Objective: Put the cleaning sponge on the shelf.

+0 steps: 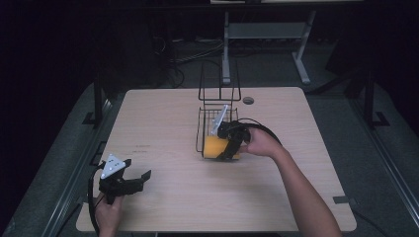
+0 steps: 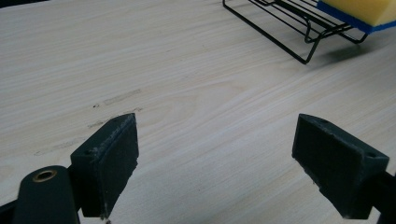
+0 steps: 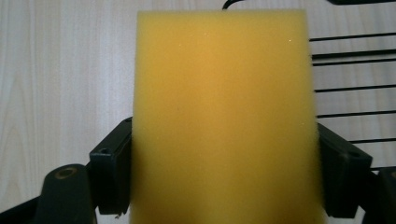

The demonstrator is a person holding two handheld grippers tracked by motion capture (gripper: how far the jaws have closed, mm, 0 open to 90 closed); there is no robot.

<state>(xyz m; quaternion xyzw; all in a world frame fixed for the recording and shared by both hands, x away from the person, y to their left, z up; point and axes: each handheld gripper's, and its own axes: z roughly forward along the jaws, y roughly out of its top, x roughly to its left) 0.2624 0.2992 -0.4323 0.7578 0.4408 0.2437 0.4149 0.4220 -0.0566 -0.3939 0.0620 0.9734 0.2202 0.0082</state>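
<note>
The right gripper [image 3: 224, 177] has its jaws clamped on a yellow sponge [image 3: 224, 107] at the black wire rack [image 1: 217, 106]; the left gripper [image 2: 219, 163] rests with jaws apart over the surface [image 2: 187, 93].

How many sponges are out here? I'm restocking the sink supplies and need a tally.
1. The yellow sponge with a blue underside is clamped between the right gripper jaws at the near end of the black wire rack. The hand and gripper could hide another.
</note>
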